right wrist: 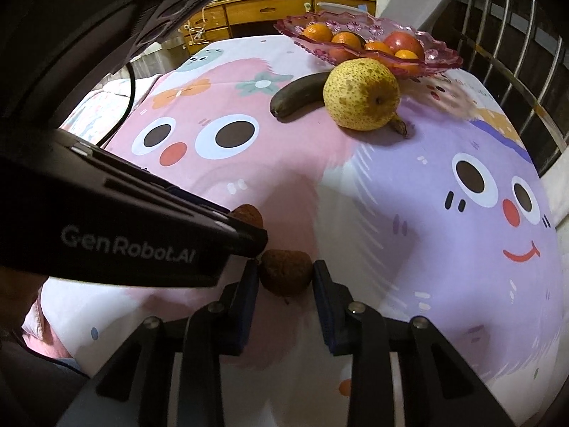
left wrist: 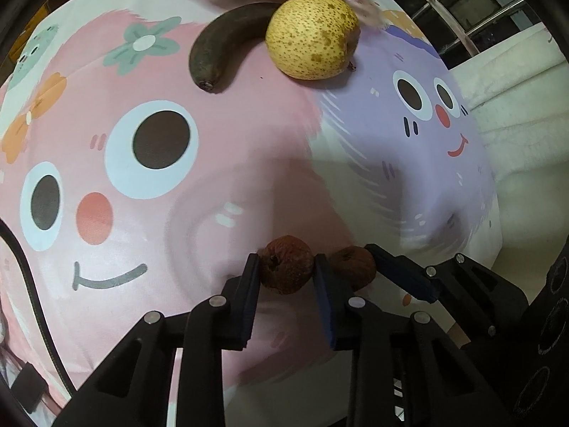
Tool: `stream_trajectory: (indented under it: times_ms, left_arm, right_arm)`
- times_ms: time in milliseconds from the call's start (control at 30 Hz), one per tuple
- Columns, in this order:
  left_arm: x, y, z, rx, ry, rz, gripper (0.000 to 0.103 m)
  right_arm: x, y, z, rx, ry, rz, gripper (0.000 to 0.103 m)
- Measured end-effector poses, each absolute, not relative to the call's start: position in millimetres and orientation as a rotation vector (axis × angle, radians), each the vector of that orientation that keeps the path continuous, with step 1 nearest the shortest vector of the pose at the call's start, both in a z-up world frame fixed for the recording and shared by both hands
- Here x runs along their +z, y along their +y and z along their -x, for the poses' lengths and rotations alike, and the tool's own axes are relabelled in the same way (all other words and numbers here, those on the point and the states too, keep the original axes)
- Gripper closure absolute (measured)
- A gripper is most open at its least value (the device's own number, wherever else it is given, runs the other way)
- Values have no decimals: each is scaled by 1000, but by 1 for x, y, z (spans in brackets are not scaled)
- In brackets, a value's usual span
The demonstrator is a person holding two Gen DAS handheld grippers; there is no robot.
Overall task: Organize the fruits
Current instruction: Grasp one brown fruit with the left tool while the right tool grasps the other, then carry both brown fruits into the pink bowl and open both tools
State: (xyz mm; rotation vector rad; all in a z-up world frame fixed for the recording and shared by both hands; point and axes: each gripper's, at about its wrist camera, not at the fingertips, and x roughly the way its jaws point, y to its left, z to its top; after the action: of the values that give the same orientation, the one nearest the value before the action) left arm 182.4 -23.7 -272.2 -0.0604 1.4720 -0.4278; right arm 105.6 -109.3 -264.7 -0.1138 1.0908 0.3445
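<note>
Cartoon faces in pink and lilac cover the cloth (left wrist: 220, 192) we are working over, and both our grippers point steeply down at its near part. From the jaws outward: our left gripper (left wrist: 287, 267) is closed on a small, shrivelled brown fruit (left wrist: 286, 267), one pad against each flank, the fruit sitting right at the fingertips and low over the cloth; whether it is still resting there we cannot tell. Just beside it, our right gripper (right wrist: 284, 272) has clamped a second brown fruit (right wrist: 286, 272) the same way, pads pressed to its left and right sides. No open gap shows at either pair of pads. The two fruits lie nearly touching, so the inner fingers of the two grippers crowd each other.

We judge these fruits light, wrinkled and somewhat soft, with dry, rough skin that should not slip; a grip across the widest part, as now, seems right, and squeezing harder could crush them.

Farther out, well apart from the jaws, a speckled yellow pear (right wrist: 361, 94) rests on the cloth with a dark, overripe banana (right wrist: 300, 94) curving behind it. The pear looks heavier, firm and too broad for an easy pinch; the banana is likely mushy and best taken mid-length. Beyond both stands a pink glass dish (right wrist: 441, 58) already holding oranges (right wrist: 318, 32) and a red fruit (right wrist: 403, 44), probably where ours belong.
</note>
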Motion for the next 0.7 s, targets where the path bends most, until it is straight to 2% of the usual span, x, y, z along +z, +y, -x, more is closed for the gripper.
stream_trajectory:
  times_ms: [367,700]
  left_arm:
    - [-226,4,-188,-427,1437,24,75]
    - [-160,40,-198,-399,1447,31,75]
  right_arm:
    - [-247,-107,-103,244,1167,10,74]
    - [-179,-102,-111,164,1088,54,74]
